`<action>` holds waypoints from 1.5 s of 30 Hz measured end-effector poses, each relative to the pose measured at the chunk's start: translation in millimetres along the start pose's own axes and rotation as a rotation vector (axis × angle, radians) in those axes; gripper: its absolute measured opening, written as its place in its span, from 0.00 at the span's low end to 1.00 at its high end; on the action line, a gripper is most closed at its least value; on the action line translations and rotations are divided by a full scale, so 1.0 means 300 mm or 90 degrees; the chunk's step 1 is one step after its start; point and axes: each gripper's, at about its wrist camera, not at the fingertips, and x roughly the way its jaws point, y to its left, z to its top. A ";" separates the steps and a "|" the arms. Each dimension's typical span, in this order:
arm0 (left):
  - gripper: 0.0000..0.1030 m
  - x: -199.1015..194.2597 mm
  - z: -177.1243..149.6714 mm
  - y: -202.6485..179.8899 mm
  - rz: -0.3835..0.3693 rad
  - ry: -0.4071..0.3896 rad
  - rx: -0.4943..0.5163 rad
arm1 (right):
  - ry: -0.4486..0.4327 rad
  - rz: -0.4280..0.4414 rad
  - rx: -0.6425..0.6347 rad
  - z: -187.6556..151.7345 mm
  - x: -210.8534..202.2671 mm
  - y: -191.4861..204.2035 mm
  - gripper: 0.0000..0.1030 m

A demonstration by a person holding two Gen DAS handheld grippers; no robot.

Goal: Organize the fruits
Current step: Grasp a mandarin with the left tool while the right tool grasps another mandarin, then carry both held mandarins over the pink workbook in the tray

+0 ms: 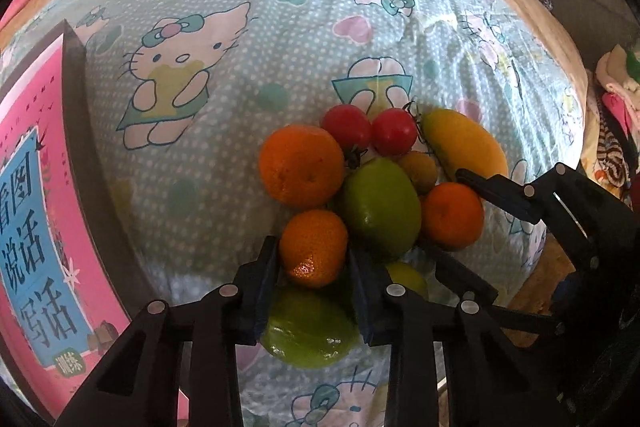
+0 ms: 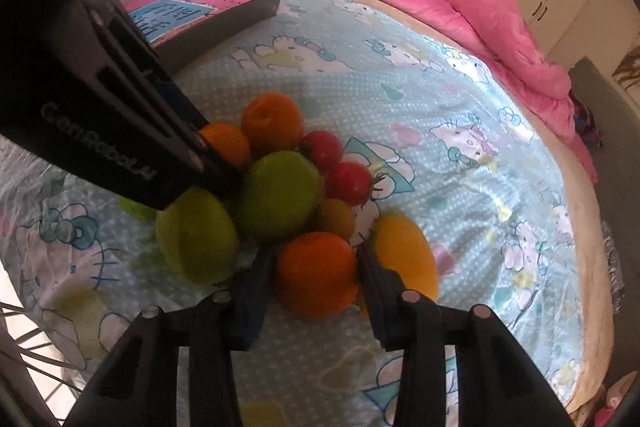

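Orange citrus sits between each gripper's fingers, in the fruit pile on the bedsheet [image 1: 280, 27].
Left gripper [image 1: 314, 259] brackets a small tangerine [image 1: 313, 247]; right gripper [image 2: 316, 267] brackets an orange [image 2: 316, 273]. Contact unclear. Firm, light, rollable: likely grip across the middle.

The bed's printed cotton sheet [image 1: 248, 75] looks matt and slightly creased. The tomatoes [image 1: 347, 126] shine glossy and smooth; the held orange [image 1: 313, 247] shows pebbled peel. The fingers [image 1: 262, 279] are matt black plastic.

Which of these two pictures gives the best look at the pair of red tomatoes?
The left wrist view. There the two tomatoes sit side by side at the far edge of the fruit pile, unobstructed, stems visible. In the right wrist view they appear smaller, partly tucked behind the big green fruit.
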 end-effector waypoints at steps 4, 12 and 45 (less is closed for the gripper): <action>0.32 -0.017 -0.005 0.000 -0.003 -0.014 -0.011 | -0.008 0.048 0.069 -0.008 -0.024 -0.052 0.40; 0.32 -0.134 -0.035 -0.002 0.002 -0.072 -0.024 | -0.059 0.206 0.261 -0.041 -0.090 -0.167 0.41; 0.32 -0.397 -0.462 0.485 0.157 -0.173 -0.255 | -0.093 0.330 0.111 0.317 -0.153 0.335 0.41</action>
